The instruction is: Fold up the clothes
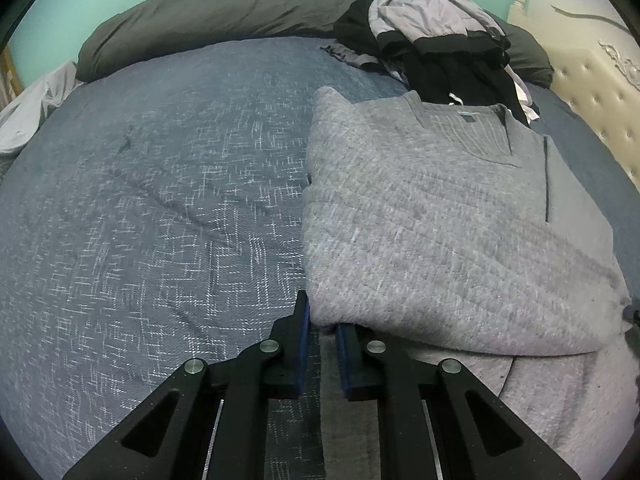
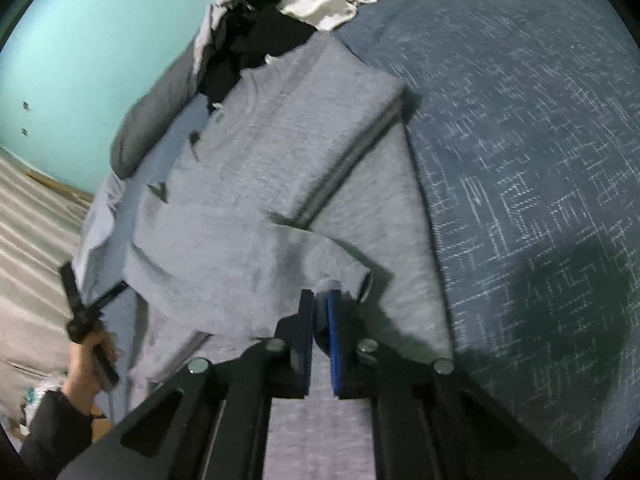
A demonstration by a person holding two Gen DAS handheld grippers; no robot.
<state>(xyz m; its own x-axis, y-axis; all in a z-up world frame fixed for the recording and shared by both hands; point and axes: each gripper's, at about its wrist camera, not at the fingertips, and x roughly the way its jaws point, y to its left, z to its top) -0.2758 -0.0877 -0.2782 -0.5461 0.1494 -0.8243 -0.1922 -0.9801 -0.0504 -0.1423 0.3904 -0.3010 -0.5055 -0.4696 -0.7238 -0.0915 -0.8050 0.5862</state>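
Observation:
A grey knit sweater (image 1: 440, 216) lies partly folded on the blue bedspread (image 1: 160, 200), collar toward the far side. In the left wrist view my left gripper (image 1: 322, 316) sits at the sweater's near left corner, its jaws nearly together with the folded edge pinched between them. The right wrist view is blurred. There the sweater (image 2: 280, 152) has a sleeve (image 2: 240, 256) laid across its body. My right gripper (image 2: 319, 300) is shut, with the sleeve's end meeting its tips. A hand (image 2: 88, 364) holds the left gripper (image 2: 70, 280) at the sweater's far edge.
A pile of loose grey, black and white clothes (image 1: 432, 40) sits beyond the collar, also in the right wrist view (image 2: 288, 8). A dark pillow (image 1: 208, 20) lines the far side and a tufted headboard (image 1: 592, 92) the right. Floor (image 2: 32, 240) lies past the bed's edge.

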